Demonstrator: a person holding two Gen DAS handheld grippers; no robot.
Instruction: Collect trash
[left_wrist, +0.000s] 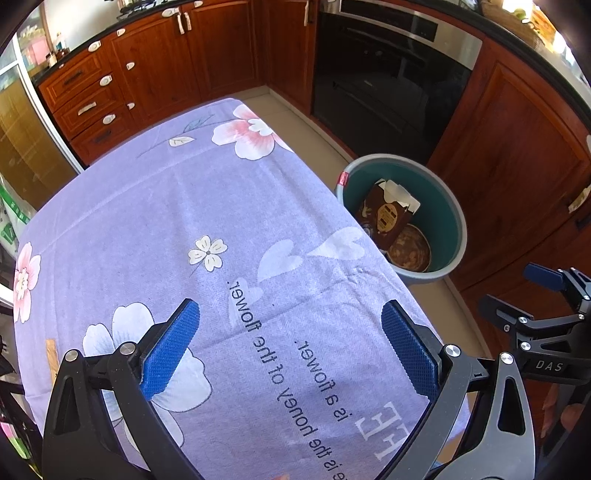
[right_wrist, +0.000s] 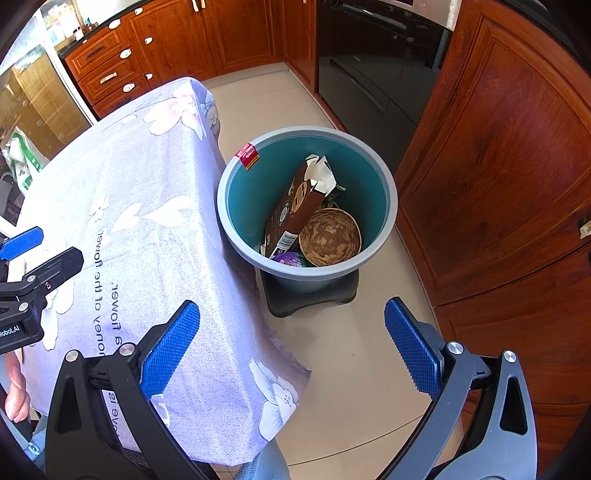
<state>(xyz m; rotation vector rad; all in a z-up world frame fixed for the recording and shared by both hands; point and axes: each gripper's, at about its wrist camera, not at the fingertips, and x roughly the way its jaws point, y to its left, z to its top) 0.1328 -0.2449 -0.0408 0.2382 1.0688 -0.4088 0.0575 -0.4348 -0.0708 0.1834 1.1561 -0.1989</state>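
Apparently done: my left gripper and right gripper both hang spread wide, holding nothing. The brown carton, round woven bowl and purple wrapper lie inside the teal plastic bin, at two o'clock off the lilac flowered tablecloth, which I judge bare because cleared.

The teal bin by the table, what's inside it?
Inside the teal bin are a brown carton, a round woven bowl and something purple. Whatever lies beneath them is covered.
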